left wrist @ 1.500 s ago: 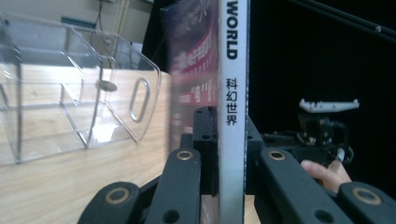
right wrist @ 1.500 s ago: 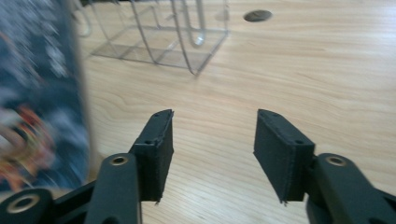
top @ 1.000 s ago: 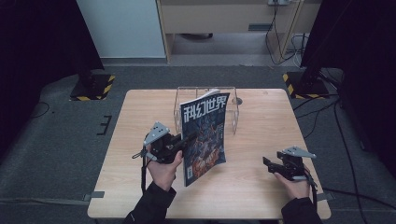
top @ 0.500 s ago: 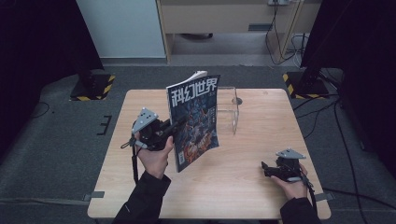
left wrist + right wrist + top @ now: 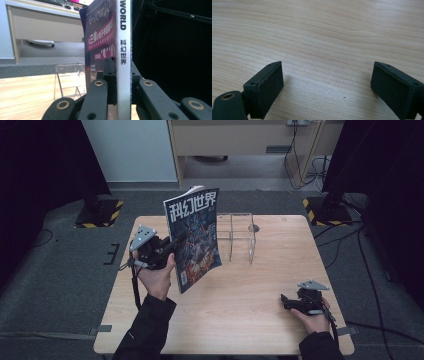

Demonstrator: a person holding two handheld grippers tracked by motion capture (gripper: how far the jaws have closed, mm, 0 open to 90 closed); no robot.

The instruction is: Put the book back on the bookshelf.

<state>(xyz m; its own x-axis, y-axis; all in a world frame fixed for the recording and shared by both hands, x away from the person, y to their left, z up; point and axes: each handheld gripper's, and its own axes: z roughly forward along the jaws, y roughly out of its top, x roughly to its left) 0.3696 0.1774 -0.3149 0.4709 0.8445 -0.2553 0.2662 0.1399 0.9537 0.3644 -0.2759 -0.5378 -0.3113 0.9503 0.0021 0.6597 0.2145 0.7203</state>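
The left claw (image 5: 167, 251) is clamped on the spine of the magazine (image 5: 194, 237), holding it upright above the surface (image 5: 250, 295), long axis near vertical. The clear acrylic rack (image 5: 240, 236) stands just right of it and farther back. The right claw (image 5: 286, 302), wide apart and empty after just opening, rests well away by the near edge.

Overhead forward-down; gripper cameras close, perhaps table-level.

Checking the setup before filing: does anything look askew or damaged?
Nothing damaged. The glossy sci-fi magazine stands upright but tilted, clamped at its spine by the left tongs above the pale wooden table, outside the clear acrylic rack.
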